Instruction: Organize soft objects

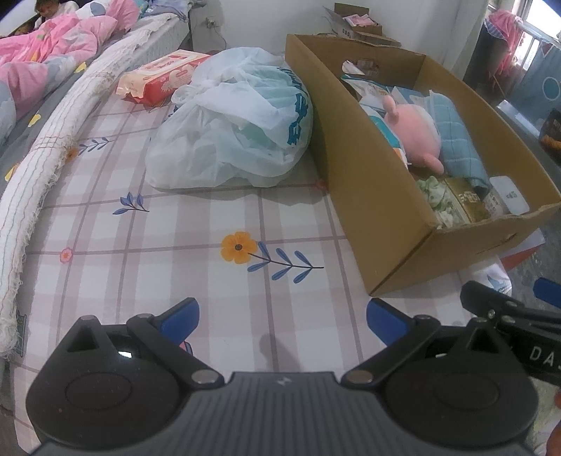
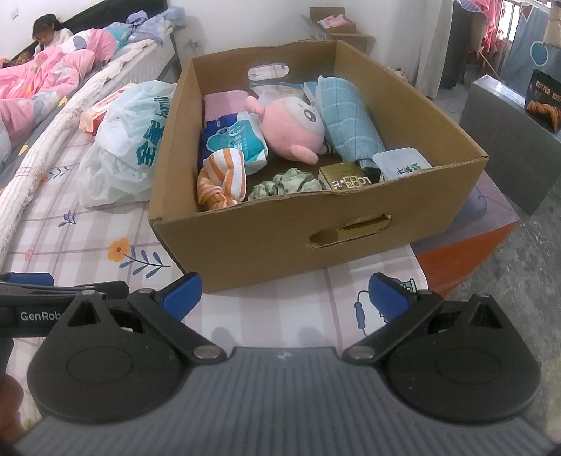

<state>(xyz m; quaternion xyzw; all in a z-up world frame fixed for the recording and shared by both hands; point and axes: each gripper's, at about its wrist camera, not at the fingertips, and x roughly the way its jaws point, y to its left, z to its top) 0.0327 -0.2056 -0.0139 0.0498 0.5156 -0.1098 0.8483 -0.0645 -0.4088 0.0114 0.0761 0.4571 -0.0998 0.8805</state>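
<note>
A cardboard box [image 2: 266, 238] stands on the checked bed sheet [image 1: 175, 252]; it also shows in the left wrist view [image 1: 354, 182]. Inside lie a pink plush toy [image 2: 294, 126], a rolled blue towel [image 2: 347, 119], an orange-striped cloth [image 2: 221, 179], a green scrunchie [image 2: 284, 184], a blue tissue pack [image 2: 231, 140] and small packets. A filled white plastic bag [image 1: 238, 129] lies left of the box. My left gripper [image 1: 282, 321] is open and empty above the sheet. My right gripper [image 2: 285, 294] is open and empty just in front of the box.
A red-and-white wipes pack [image 1: 161, 75] lies behind the bag. A rolled white blanket [image 1: 45, 151] runs along the left. Pink bedding [image 1: 45, 45] and a child [image 2: 49, 31] are at far left. A grey cabinet [image 2: 508, 140] stands right of the bed.
</note>
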